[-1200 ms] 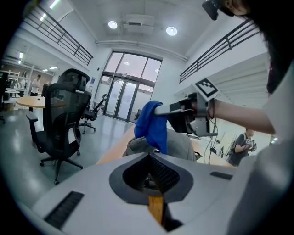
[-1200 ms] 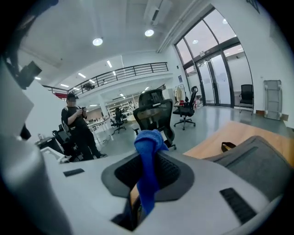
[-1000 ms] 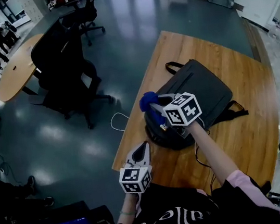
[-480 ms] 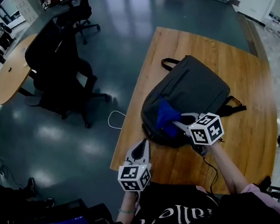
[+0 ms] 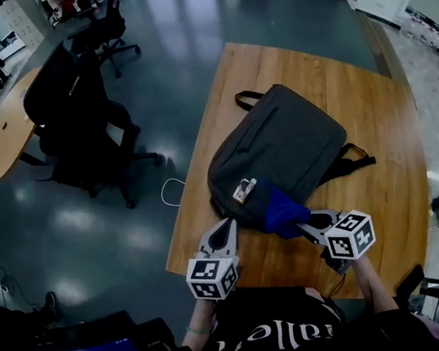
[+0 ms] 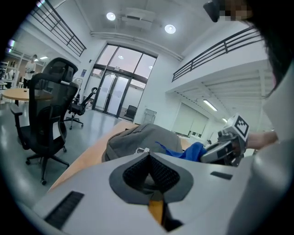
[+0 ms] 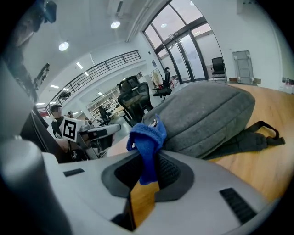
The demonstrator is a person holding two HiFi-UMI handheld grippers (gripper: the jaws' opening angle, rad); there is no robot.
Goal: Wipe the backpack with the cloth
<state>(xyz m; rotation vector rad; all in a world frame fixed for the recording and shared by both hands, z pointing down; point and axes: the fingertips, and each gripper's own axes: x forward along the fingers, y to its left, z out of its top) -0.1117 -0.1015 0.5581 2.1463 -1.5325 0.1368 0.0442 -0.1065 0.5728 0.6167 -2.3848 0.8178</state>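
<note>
Your right gripper [image 7: 148, 170] has its jaws clamped on the blue cloth [image 7: 147, 137], which bunches up out of the pads and lies against the near end of the grey backpack [image 5: 281, 144]. Your left gripper [image 6: 148, 165] has its jaws pressed together with nothing between them, and hangs at the near left corner of the wooden table [image 5: 377, 129], just beside the backpack but not touching it. The backpack lies flat across the table, its straps trailing out on the right.
</note>
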